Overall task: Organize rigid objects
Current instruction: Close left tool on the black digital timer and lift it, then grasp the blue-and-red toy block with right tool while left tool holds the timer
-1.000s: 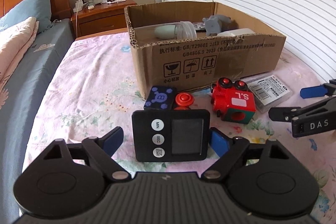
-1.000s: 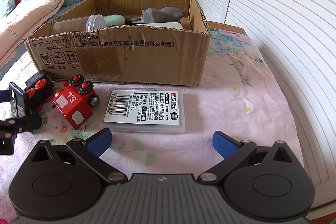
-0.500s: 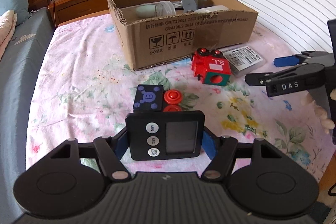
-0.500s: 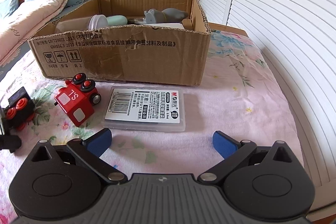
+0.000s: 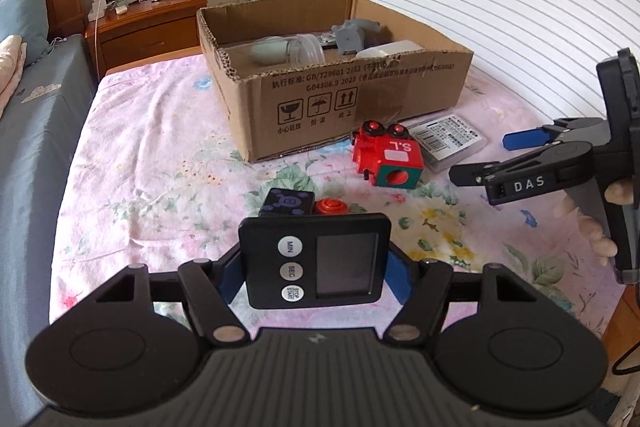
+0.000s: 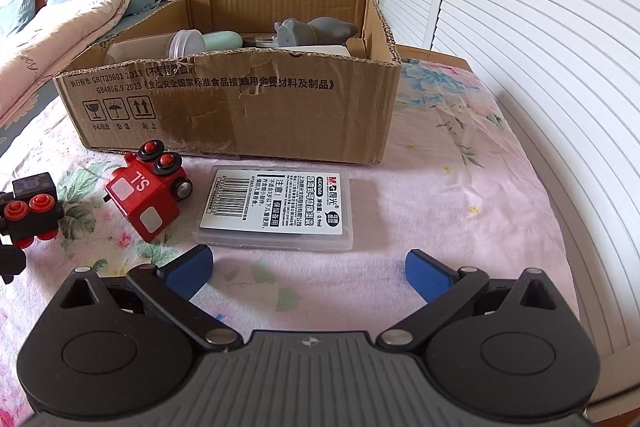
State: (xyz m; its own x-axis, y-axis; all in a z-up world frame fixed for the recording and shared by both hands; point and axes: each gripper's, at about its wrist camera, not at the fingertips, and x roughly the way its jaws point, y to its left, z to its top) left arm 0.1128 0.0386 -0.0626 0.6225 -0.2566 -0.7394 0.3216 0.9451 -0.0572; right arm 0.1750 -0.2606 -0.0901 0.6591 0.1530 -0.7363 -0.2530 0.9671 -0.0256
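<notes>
Left tongs (image 5: 314,269) gripping the black kitchen timer (image 5: 315,260), right tongs (image 6: 308,269) hanging wide open w/ nothing in them

Timer's being held upright above the floral bedsheet (image 5: 152,155), buttons facing the cam. Just past it the black toy train car (image 5: 287,202) is lying on the sheet, the red toy train car (image 5: 387,159) sitting nearer the cardboard box (image 5: 360,99). Right tongs are hovering just short of the clear plastic refill case (image 6: 276,207), which is lying flat right in front of the box, beside the red car. Box is already holding a grey toy & a clear jar.
</notes>
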